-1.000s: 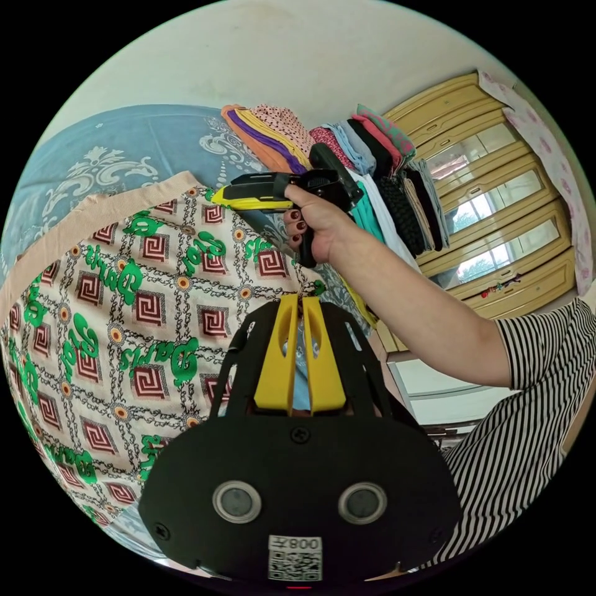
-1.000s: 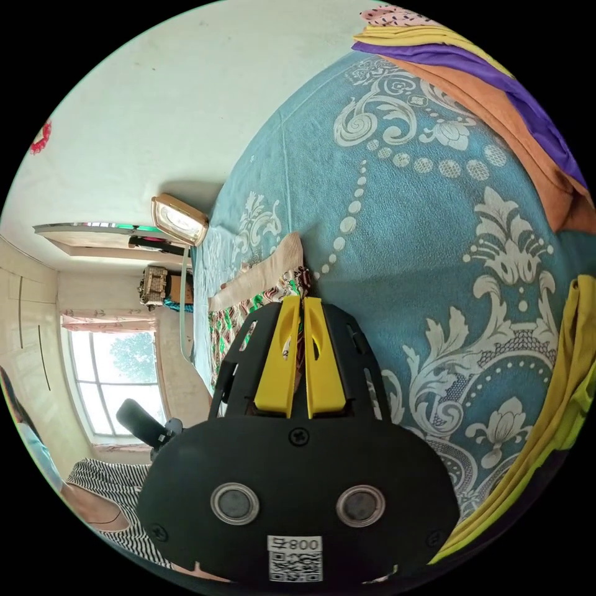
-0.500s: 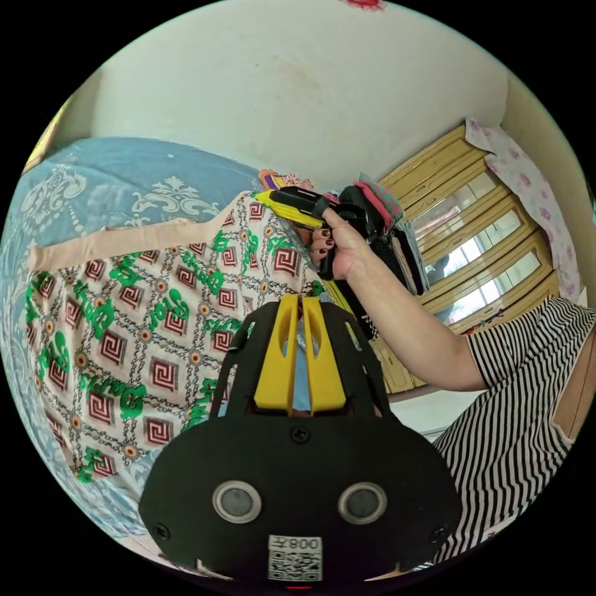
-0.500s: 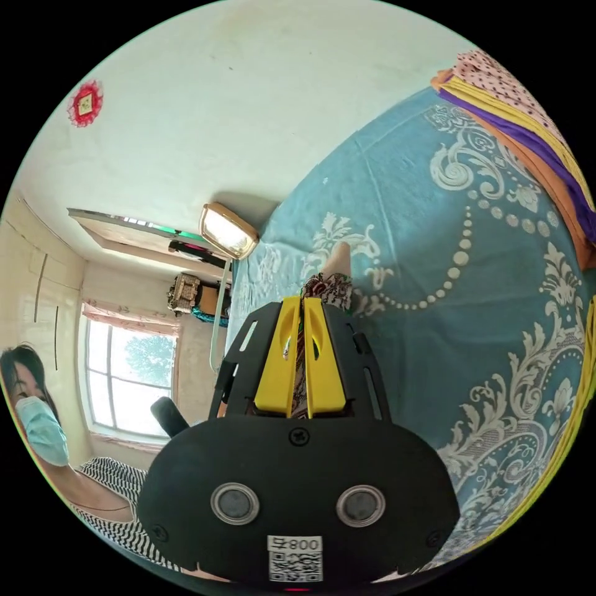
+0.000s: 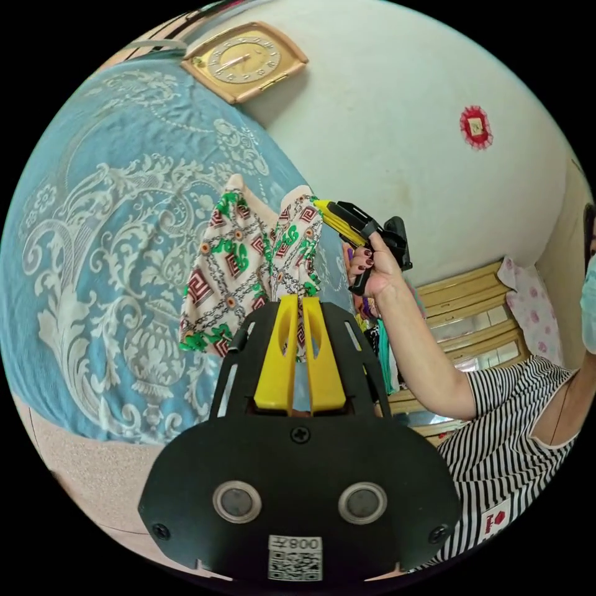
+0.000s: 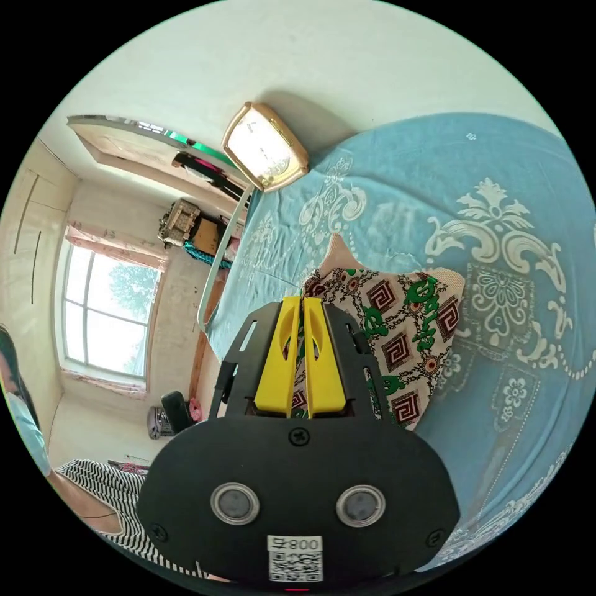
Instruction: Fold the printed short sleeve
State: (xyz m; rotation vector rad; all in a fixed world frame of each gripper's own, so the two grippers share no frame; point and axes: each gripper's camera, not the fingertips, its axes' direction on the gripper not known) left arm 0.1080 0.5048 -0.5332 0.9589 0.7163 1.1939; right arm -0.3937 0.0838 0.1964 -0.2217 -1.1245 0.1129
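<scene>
The printed short sleeve (image 5: 248,273), cream with green lettering and red square motifs, hangs in the air above the blue bed cover, bunched between the two grippers. My left gripper (image 5: 301,301) is shut on one edge of it. The right gripper (image 5: 326,208) appears in the left gripper view, held in a hand and clamped on the garment's upper edge. In the right gripper view the garment (image 6: 403,329) drapes to the right of my right gripper (image 6: 302,302), whose jaws are shut on the cloth.
A blue bed cover (image 5: 93,248) with white ornament lies below. A clock (image 5: 245,59) hangs on the white wall. A person in a striped shirt (image 5: 515,447) stands at the right, in front of a wooden cabinet (image 5: 472,310). A window (image 6: 105,316) lights the room's far side.
The garment has been lifted off the bed and now hangs bunched between both grippers. Both cameras have swung upward, bringing the wall clock into view.
</scene>
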